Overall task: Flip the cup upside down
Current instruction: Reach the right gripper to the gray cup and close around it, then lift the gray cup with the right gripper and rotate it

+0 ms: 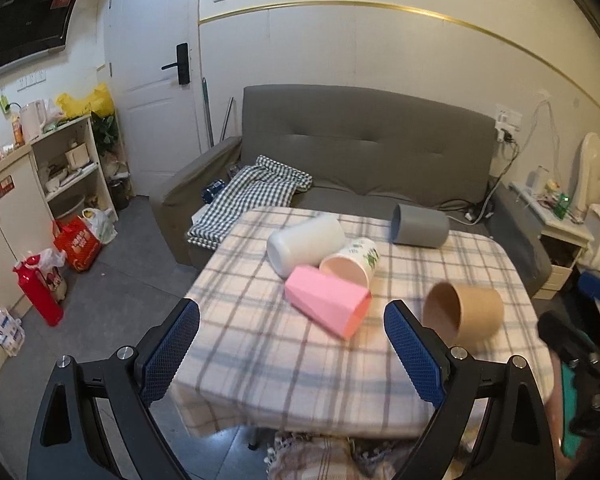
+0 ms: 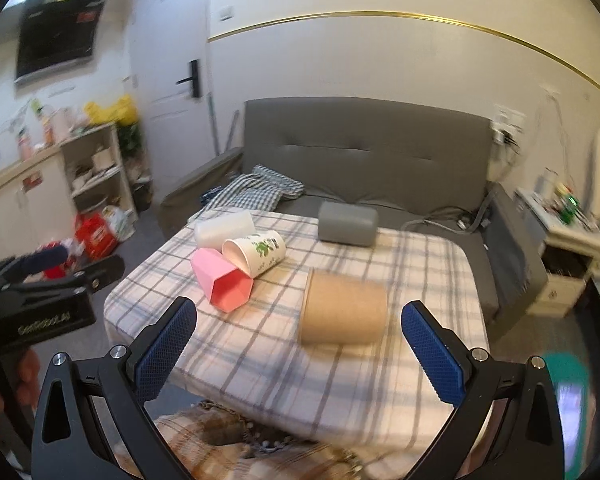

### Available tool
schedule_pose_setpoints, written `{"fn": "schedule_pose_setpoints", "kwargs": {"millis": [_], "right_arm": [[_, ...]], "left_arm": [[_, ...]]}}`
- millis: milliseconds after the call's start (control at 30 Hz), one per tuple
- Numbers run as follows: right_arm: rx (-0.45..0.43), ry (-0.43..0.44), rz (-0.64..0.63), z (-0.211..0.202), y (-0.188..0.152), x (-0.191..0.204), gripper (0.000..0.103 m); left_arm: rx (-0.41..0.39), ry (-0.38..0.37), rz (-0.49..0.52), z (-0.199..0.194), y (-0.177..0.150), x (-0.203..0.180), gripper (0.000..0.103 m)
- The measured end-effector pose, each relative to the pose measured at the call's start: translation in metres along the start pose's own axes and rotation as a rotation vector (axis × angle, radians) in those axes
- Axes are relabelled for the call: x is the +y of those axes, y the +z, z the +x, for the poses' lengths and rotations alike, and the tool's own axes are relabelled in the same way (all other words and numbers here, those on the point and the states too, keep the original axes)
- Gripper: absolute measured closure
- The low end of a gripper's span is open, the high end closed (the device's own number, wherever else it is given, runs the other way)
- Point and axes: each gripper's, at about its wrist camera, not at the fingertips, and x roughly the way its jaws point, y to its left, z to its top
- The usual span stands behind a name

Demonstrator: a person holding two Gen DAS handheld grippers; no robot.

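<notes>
Several cups lie on their sides on a table with a plaid cloth (image 1: 260, 360) (image 2: 420, 360): a brown paper cup (image 1: 466, 314) (image 2: 342, 308), a pink faceted cup (image 1: 326, 306) (image 2: 222, 280), a white printed paper cup (image 1: 352, 262) (image 2: 256, 254), a white plastic cup (image 1: 304, 242) (image 2: 224, 228) and a grey cup (image 1: 420, 225) (image 2: 347, 224). My left gripper (image 1: 292, 324) is open and empty, above the table's near edge, facing the pink cup. My right gripper (image 2: 299, 324) is open and empty, just short of the brown cup.
A grey sofa (image 1: 364, 148) with a checked cloth (image 1: 252, 196) stands behind the table. Shelves and bags (image 1: 76, 240) are on the floor at left. A white nightstand (image 1: 560, 248) stands at right. The left gripper's body shows in the right wrist view (image 2: 40, 304).
</notes>
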Motion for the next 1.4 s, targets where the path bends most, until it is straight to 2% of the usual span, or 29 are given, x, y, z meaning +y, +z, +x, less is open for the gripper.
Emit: {"fn": "schedule_pose_setpoints", "kwargs": {"millis": [233, 400, 500, 667, 900, 1033, 1200, 1300, 1400], "right_arm": [[0.070, 0.070, -0.271, 0.058, 0.063, -0.039, 0.000], [0.157, 0.130, -0.405, 0.127, 0.096, -0.061, 0.000], [0.252, 0.165, -0.484, 0.187, 0.106, -0.070, 0.000], [0.361, 0.202, -0.610, 0.264, 0.102, -0.071, 0.000], [0.435, 0.247, -0.727, 0.333, 0.084, -0.060, 0.004], [0.442, 0.216, -0.794, 0.355, 0.078, -0.049, 0.006], [0.467, 0.189, -0.817, 0.378, 0.070, -0.046, 0.007], [0.490, 0.169, -0.834, 0.386, 0.062, -0.044, 0.017], [0.489, 0.150, -0.815, 0.385, 0.064, -0.047, 0.019]], "left_arm": [[0.040, 0.044, 0.012, 0.054, 0.041, -0.032, 0.007], [0.076, 0.063, 0.019, 0.098, 0.051, -0.048, 0.007], [0.112, 0.068, 0.019, 0.127, 0.055, -0.052, 0.007], [0.133, 0.096, 0.023, 0.164, 0.063, -0.049, 0.007], [0.146, 0.102, 0.037, 0.192, 0.073, -0.046, 0.007], [0.149, 0.091, 0.055, 0.200, 0.074, -0.050, 0.007], [0.157, 0.080, 0.085, 0.205, 0.071, -0.055, 0.007], [0.164, 0.074, 0.096, 0.208, 0.070, -0.057, 0.007], [0.166, 0.073, 0.104, 0.205, 0.070, -0.057, 0.007]]}}
